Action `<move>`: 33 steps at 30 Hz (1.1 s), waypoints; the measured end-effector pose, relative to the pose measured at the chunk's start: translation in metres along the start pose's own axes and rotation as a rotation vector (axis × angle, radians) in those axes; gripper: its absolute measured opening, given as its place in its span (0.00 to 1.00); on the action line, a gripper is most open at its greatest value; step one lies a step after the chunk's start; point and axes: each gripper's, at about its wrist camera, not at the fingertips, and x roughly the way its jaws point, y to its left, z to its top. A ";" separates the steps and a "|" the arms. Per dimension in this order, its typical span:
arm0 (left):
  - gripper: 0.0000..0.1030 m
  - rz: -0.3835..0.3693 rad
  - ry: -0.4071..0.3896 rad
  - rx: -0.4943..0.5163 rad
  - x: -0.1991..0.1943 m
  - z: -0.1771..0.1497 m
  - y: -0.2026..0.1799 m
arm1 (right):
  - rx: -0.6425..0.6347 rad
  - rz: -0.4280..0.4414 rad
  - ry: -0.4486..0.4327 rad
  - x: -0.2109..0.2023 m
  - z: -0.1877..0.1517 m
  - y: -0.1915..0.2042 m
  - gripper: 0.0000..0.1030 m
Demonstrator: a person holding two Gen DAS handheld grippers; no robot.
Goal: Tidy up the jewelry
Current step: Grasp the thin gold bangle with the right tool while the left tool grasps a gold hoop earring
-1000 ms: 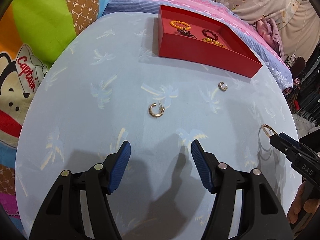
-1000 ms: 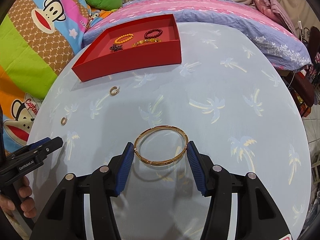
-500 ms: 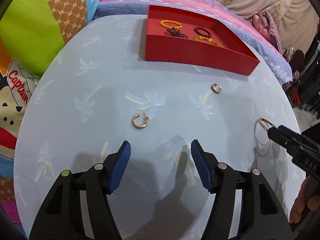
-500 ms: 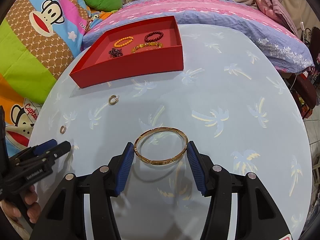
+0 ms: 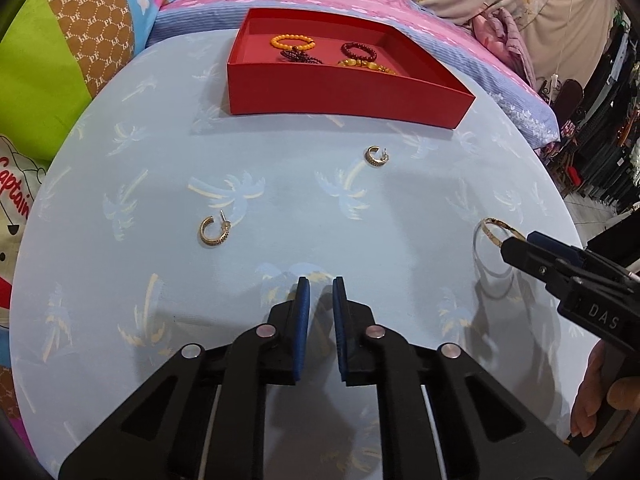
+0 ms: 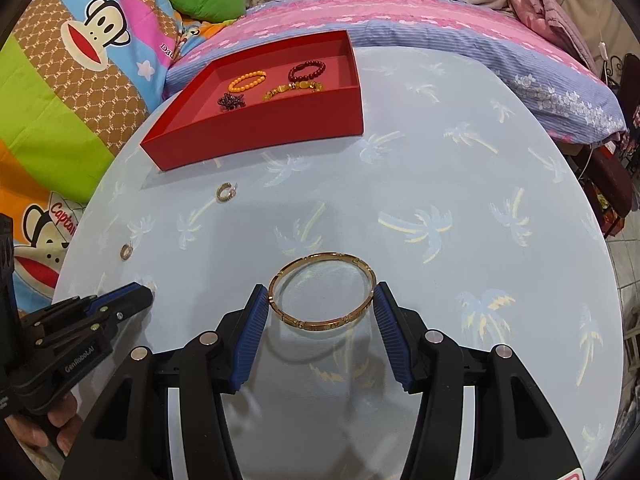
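Round table [image 6: 460, 184] in a pale blue palm-print cloth, pushed up against a bed with pink and lavender bedding [image 6: 420, 28] and a loud cartoon monkey blanket [image 6: 80, 60] on the left side.

Red tray [image 5: 344, 94] sits at the far edge of the table. Inside it: orange bead bracelet [image 5: 292, 42], dark red bead bracelet [image 5: 358, 52], a dark tangled piece [image 5: 300, 57], and a gold chain piece [image 5: 366, 65], all lying apart on the tray floor.

Right gripper [image 6: 320, 312] hovers low over the near part of the table, jaws spread to the width of a gold bangle [image 6: 322, 291] and pinching it on both sides; the bangle is lifted off the cloth, its shadow falls below it.

Left gripper [image 5: 319, 304] sits off to the left of the right one, jaws nearly together with only a narrow slit between the blue pads, gripping nothing.

Two gold hoop earrings loose on the cloth: one earring [image 5: 215, 230] just ahead-left of the left gripper, second earring [image 5: 376, 155] farther out, near the tray's front wall. Well apart from each other.
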 end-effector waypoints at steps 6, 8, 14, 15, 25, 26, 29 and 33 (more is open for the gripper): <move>0.11 -0.003 0.006 -0.003 -0.001 -0.002 -0.001 | -0.017 0.009 0.029 -0.013 -0.014 -0.015 0.61; 0.11 -0.005 0.004 -0.005 -0.002 -0.004 -0.001 | -0.006 -0.008 0.027 -0.021 -0.018 -0.023 0.63; 0.11 -0.005 0.002 0.000 -0.002 -0.004 -0.001 | 0.005 -0.015 0.051 -0.010 -0.018 -0.023 0.64; 0.11 -0.004 0.003 0.001 -0.002 -0.004 -0.001 | 0.001 -0.009 0.055 -0.006 -0.016 -0.019 0.64; 0.11 0.024 0.004 0.018 -0.004 -0.008 -0.011 | -0.101 -0.076 0.041 0.016 -0.012 0.014 0.60; 0.11 0.025 0.003 0.025 -0.004 -0.009 -0.015 | -0.110 -0.094 0.035 0.016 -0.012 0.015 0.54; 0.11 0.026 0.002 0.049 -0.004 -0.014 -0.024 | -0.119 -0.102 0.030 0.016 -0.012 0.014 0.54; 0.11 0.026 0.000 0.081 -0.005 -0.019 -0.034 | -0.115 -0.099 0.035 0.015 -0.013 0.013 0.54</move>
